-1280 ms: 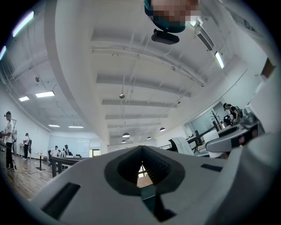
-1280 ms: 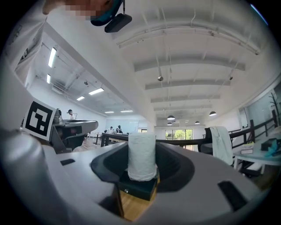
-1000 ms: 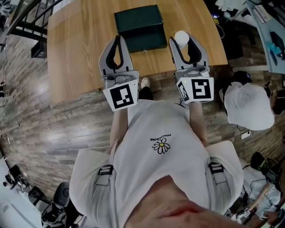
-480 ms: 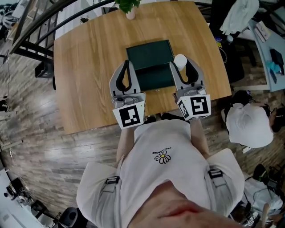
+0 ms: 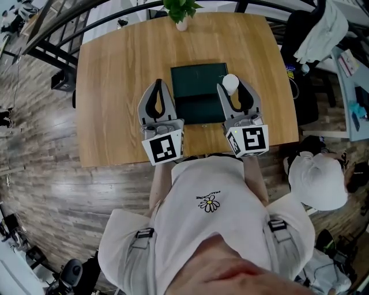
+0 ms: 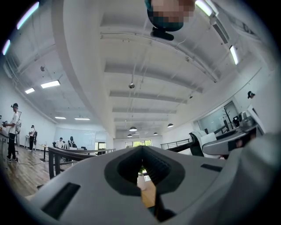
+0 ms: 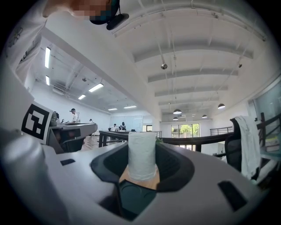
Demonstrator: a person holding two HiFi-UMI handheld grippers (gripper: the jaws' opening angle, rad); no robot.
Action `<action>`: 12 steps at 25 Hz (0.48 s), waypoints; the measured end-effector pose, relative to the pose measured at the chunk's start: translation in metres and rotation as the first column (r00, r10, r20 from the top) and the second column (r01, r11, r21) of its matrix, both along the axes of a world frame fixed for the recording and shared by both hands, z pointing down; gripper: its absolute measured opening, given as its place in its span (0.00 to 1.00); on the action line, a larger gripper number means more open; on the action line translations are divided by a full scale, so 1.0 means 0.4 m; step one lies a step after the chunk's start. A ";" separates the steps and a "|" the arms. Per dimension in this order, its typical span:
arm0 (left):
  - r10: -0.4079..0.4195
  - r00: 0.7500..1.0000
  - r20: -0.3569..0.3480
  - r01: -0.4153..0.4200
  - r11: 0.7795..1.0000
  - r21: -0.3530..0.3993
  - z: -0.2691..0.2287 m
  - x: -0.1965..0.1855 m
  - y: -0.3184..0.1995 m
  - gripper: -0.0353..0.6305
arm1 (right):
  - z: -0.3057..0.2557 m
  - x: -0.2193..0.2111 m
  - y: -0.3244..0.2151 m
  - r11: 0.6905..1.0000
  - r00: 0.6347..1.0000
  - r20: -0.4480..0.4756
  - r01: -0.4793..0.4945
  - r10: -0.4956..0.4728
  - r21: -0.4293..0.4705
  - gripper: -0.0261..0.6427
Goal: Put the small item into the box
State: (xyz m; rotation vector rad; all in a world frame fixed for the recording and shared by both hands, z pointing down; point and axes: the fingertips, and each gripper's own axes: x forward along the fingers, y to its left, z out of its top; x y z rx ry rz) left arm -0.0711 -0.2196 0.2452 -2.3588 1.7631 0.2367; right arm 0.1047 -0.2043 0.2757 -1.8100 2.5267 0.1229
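Observation:
A dark green box point(image 5: 199, 86) lies with its lid down in the middle of the wooden table point(image 5: 115, 86). My right gripper point(image 5: 232, 85) is at the box's right edge, shut on a small white roll point(image 5: 230, 82). That roll point(image 7: 142, 154) stands upright between the jaws in the right gripper view, with a dark green surface point(image 7: 134, 197) low behind it. My left gripper point(image 5: 158, 85) is at the box's left edge, shut and empty. Its closed jaws fill the lower half of the left gripper view point(image 6: 141, 151).
A small plant in a white pot point(image 5: 181, 12) stands at the table's far edge. A chair draped with clothing point(image 5: 320, 34) is off the table's right side. A person in a white cap point(image 5: 319, 181) is near the right corner. Wood flooring surrounds the table.
Both grippers have moved farther over the table and now flank the box. The right one has kept hold of the white roll. More of the table and the plant are now in view.

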 end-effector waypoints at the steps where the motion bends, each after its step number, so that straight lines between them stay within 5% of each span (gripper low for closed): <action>1: -0.004 1.000 0.002 0.004 1.000 0.003 -0.002 0.001 -0.001 0.07 | -0.002 0.001 -0.002 1.000 1.000 -0.004 0.005 -0.005 0.003 0.32; 8: -0.025 0.999 0.033 0.025 1.000 -0.002 0.009 0.008 -0.006 0.07 | 0.008 0.012 -0.020 0.999 1.000 -0.016 0.022 -0.022 -0.029 0.32; 12: -0.033 0.999 0.037 0.033 0.999 0.007 0.003 0.016 -0.010 0.07 | 0.031 -0.022 -0.056 0.989 0.988 -0.103 0.106 -0.116 -0.100 0.32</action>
